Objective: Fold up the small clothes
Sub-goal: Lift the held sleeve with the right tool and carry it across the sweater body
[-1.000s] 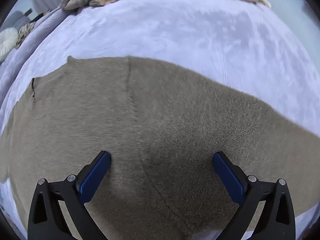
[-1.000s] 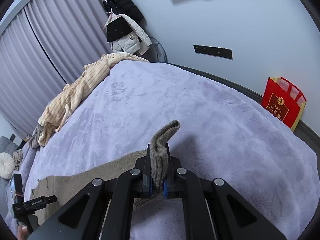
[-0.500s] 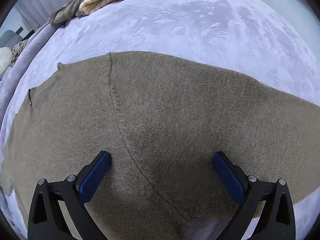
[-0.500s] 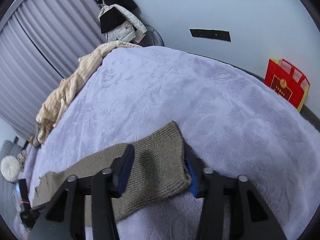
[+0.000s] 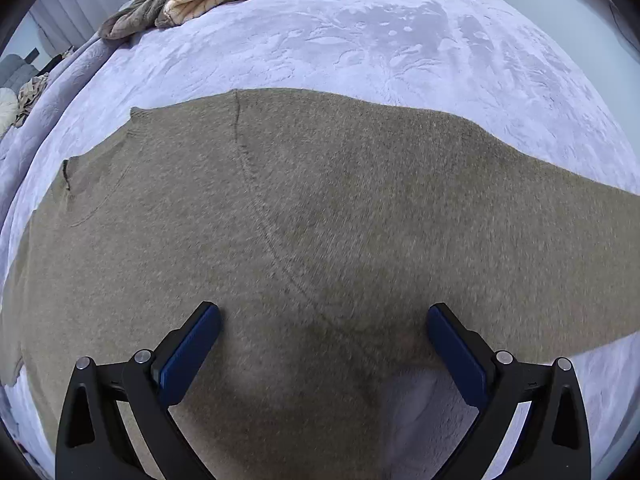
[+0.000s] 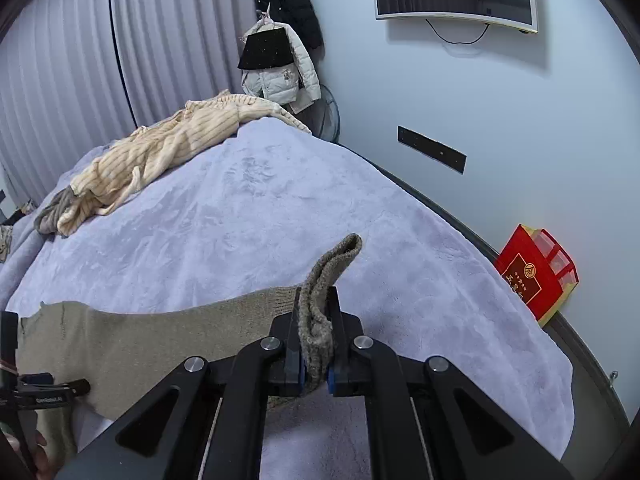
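Right tool (image 6: 316, 344) clamped on sweater cuff (image 6: 320, 312), left tool (image 5: 322, 344) wide above sweater (image 5: 320, 220)

Sweater (image 5: 340, 240) cropped at right edge; hem behind jaws

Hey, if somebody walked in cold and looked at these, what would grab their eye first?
Probably the taupe knit sweater spread flat across the lavender plush blanket, with the open left gripper poised over it. Next, the right gripper pinching the sweater's ribbed cuff upright, and the bright red gift bag by the wall.
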A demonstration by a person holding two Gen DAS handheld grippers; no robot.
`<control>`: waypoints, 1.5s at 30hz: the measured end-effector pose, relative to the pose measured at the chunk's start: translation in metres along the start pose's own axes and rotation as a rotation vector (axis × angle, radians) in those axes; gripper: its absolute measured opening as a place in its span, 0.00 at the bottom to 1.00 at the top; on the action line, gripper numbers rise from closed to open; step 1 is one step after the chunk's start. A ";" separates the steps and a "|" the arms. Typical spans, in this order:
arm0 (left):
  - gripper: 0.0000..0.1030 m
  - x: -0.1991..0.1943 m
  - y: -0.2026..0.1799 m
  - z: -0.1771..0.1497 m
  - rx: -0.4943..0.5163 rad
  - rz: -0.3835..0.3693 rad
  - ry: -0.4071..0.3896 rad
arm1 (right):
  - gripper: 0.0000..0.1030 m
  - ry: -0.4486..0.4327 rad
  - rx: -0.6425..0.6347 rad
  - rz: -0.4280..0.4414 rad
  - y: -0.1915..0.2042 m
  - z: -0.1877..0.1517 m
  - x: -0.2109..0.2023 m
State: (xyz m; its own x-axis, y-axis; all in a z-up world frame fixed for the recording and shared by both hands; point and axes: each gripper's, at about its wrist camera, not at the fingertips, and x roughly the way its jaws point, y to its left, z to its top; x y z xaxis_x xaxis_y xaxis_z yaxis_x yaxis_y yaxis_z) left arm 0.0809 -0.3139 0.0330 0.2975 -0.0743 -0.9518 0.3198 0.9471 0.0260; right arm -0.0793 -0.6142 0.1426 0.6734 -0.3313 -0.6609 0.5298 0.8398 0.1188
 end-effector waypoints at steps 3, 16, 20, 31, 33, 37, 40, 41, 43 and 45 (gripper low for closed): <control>1.00 -0.012 -0.002 -0.022 -0.008 -0.010 -0.009 | 0.07 0.008 0.072 0.106 0.001 0.005 -0.007; 1.00 -0.034 0.033 -0.067 -0.050 -0.045 -0.023 | 0.07 0.029 0.139 0.263 0.034 0.000 -0.039; 1.00 -0.044 0.050 -0.076 -0.056 -0.060 -0.040 | 0.07 0.026 0.116 0.271 0.054 0.002 -0.050; 1.00 -0.052 0.122 -0.088 -0.143 -0.073 -0.066 | 0.07 -0.018 0.009 0.301 0.132 0.021 -0.077; 1.00 -0.057 0.133 -0.094 -0.159 -0.065 -0.085 | 0.07 -0.015 -0.014 0.314 0.150 0.020 -0.081; 1.00 -0.061 0.157 -0.102 -0.199 -0.073 -0.110 | 0.07 -0.019 -0.083 0.336 0.192 0.014 -0.090; 1.00 -0.063 0.173 -0.108 -0.221 -0.075 -0.127 | 0.07 -0.019 -0.135 0.353 0.223 0.007 -0.095; 1.00 -0.062 0.179 -0.111 -0.229 -0.075 -0.127 | 0.07 -0.018 -0.147 0.357 0.231 0.005 -0.097; 1.00 -0.061 0.189 -0.115 -0.243 -0.078 -0.126 | 0.07 -0.014 -0.169 0.363 0.250 -0.001 -0.098; 1.00 -0.059 0.199 -0.120 -0.253 -0.080 -0.124 | 0.07 -0.005 -0.187 0.372 0.266 -0.007 -0.098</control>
State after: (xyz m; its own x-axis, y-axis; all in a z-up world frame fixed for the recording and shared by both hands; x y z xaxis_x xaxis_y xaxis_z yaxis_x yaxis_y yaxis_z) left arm 0.0197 -0.0836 0.0574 0.3929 -0.1749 -0.9028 0.1169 0.9833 -0.1396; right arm -0.0081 -0.3556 0.2341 0.8039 0.0078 -0.5947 0.1474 0.9661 0.2119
